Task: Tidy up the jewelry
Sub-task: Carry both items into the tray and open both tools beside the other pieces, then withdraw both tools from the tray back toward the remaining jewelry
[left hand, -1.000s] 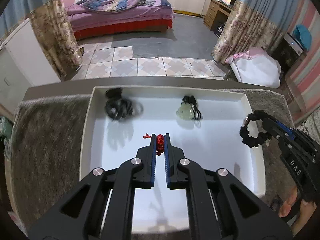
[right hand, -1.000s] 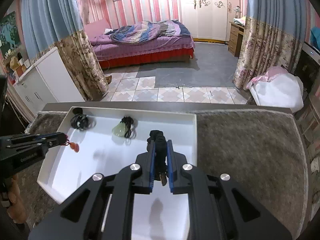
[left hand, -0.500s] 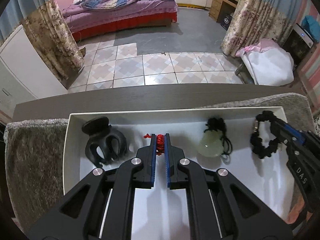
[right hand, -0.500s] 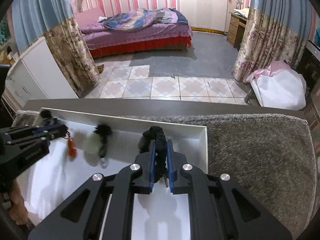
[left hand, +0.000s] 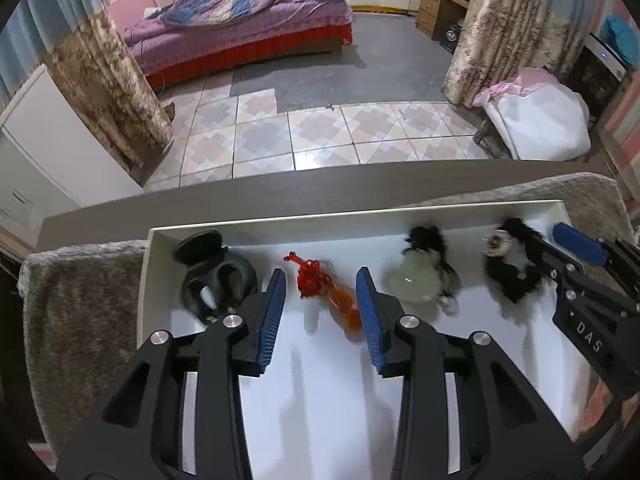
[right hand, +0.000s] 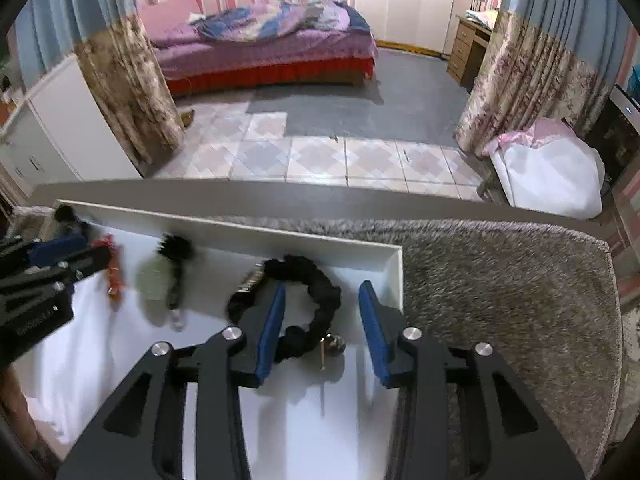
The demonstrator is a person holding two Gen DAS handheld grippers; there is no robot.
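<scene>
A white tray [left hand: 360, 216] lies on a grey shaggy mat [left hand: 80, 300]. My left gripper [left hand: 320, 280] hangs over its far part, its jaws opening. The red knot with an orange pendant [left hand: 328, 296] lies loose between the blue pads. Left of it sits a black hair claw [left hand: 216, 276], and to the right a pale green pendant [left hand: 416, 284] on a black cord. My right gripper [right hand: 322, 292] is over the tray's [right hand: 240, 226] right corner, its jaws opening too. The black bead bracelet [right hand: 320, 304] rests loose between its fingers. That bracelet [left hand: 508, 276] also shows in the left wrist view.
The mat [right hand: 500, 300] stretches well past the tray's right wall. A grey table edge [right hand: 280, 192] runs behind the tray, with tiled floor, a bed and curtains beyond. A person's hand [left hand: 596, 400] shows at the lower right.
Both grippers were shut on their pieces and now stand apart from them. The red pendant and the black bracelet have dropped into the tray. Both grippers sank toward the tray's far wall.
</scene>
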